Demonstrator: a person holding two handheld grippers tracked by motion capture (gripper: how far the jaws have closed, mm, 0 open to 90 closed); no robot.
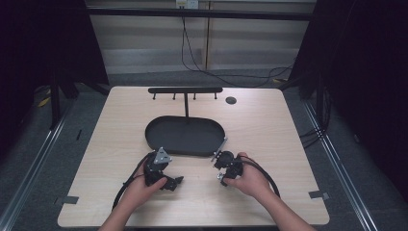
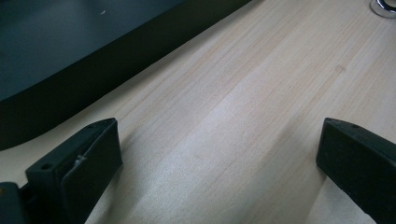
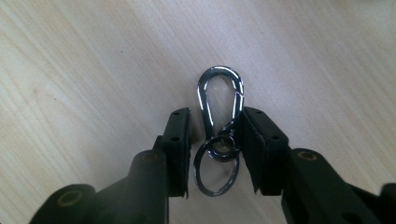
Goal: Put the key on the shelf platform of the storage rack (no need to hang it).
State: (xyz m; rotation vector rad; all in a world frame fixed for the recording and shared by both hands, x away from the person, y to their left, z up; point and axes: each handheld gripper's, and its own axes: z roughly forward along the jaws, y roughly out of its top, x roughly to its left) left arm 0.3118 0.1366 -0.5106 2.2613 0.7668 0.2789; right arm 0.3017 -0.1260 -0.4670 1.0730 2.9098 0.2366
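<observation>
The shiny key clip (image 3: 219,109) lies flat on the surface (image 3: 93,70), right between the jaws of the right gripper (image 3: 214,128). Its long side points straight away from the gripper. The jaws are closing in but are not squeezing it yet. The left gripper (image 2: 215,154) stands wide open, holding nothing.

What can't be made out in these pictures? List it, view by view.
Right gripper view: whether the right tongs already press on the snap hook between them; the gaps are too slight to judge.
Left gripper view: a shiny object, cut off by the top right corner; the black tray, cut off by the frame's edges.
High view: the hanger rack's pegs, too small to tell their shape.
</observation>
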